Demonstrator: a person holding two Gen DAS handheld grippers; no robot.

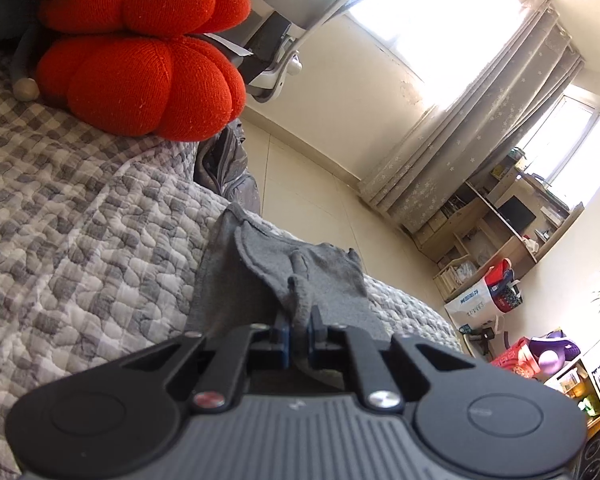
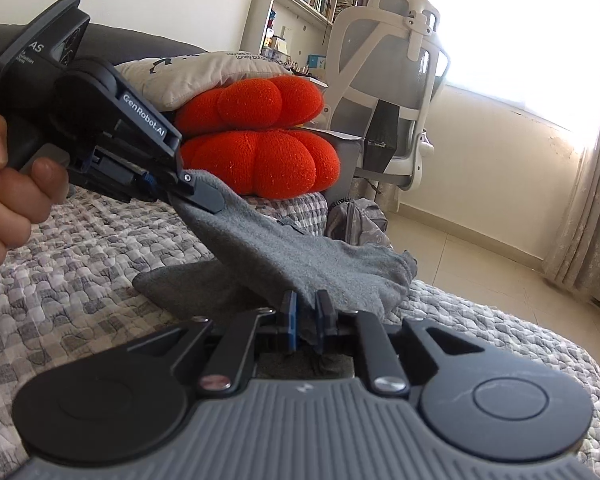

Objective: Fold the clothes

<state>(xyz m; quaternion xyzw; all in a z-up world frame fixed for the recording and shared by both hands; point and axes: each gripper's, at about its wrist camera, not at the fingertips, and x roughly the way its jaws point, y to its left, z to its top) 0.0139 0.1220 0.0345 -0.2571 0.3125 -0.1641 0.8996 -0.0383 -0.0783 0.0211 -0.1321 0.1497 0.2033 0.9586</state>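
— One grey garment (image 2: 300, 256), and both sets of tongs have it. The left tongs (image 2: 202, 196) are pinched down on its upper edge, up beside the red cushions; the cloth slopes down from there to the right tongs (image 2: 305, 312), closed narrow on a bunched fold at the lower end.

— Where does it lie against the bed?

— Partly raised. The stretch between the two grips hangs clear of the quilted bed cover (image 2: 80, 248), while a darker flap of the same garment rests on the cover below the left tongs. The free corner flops toward the bed's edge, on the window side.

— And from the left wrist view?

— The left tongs (image 1: 299, 326) are nearly closed with a twisted ridge of the grey garment (image 1: 320, 276) squeezed between the blue pads (image 1: 285, 330); the rest spreads out on the bed beyond them.

— Count the rest.

— Two red cushions (image 2: 256, 136) stacked at the far end of the bed, one pale pillow (image 2: 204, 72) on top of them, one white office chair (image 2: 392, 80) beyond. One hand (image 2: 8, 188) shows, holding the left tool's grip.
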